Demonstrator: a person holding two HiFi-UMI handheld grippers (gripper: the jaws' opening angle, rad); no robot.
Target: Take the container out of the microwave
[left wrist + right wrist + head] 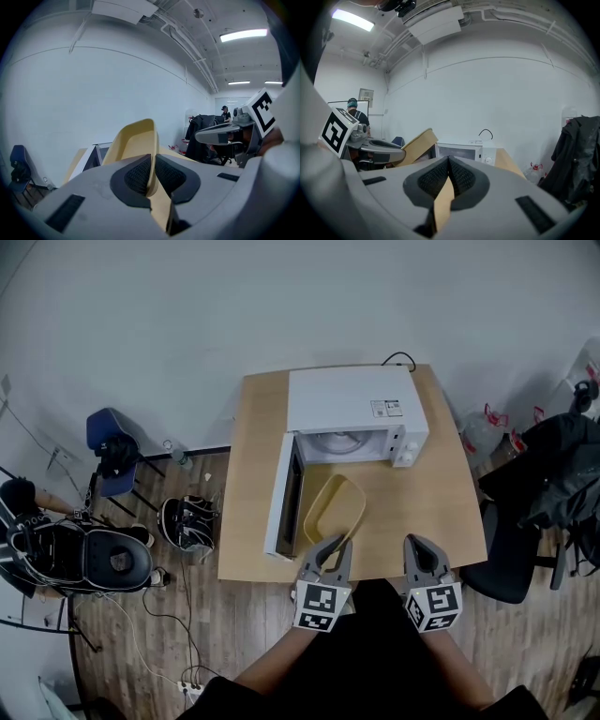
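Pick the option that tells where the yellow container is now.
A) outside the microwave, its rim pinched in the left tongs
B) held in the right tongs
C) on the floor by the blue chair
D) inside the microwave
A: the left gripper view shows the rim of the container clamped between the pads of the left tongs, and in the head view it is out in front of the microwave.

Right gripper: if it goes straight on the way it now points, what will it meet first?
The right gripper would probably meet the microwave, near its knob panel, after passing over the table. Depth is unclear; the table could come first.
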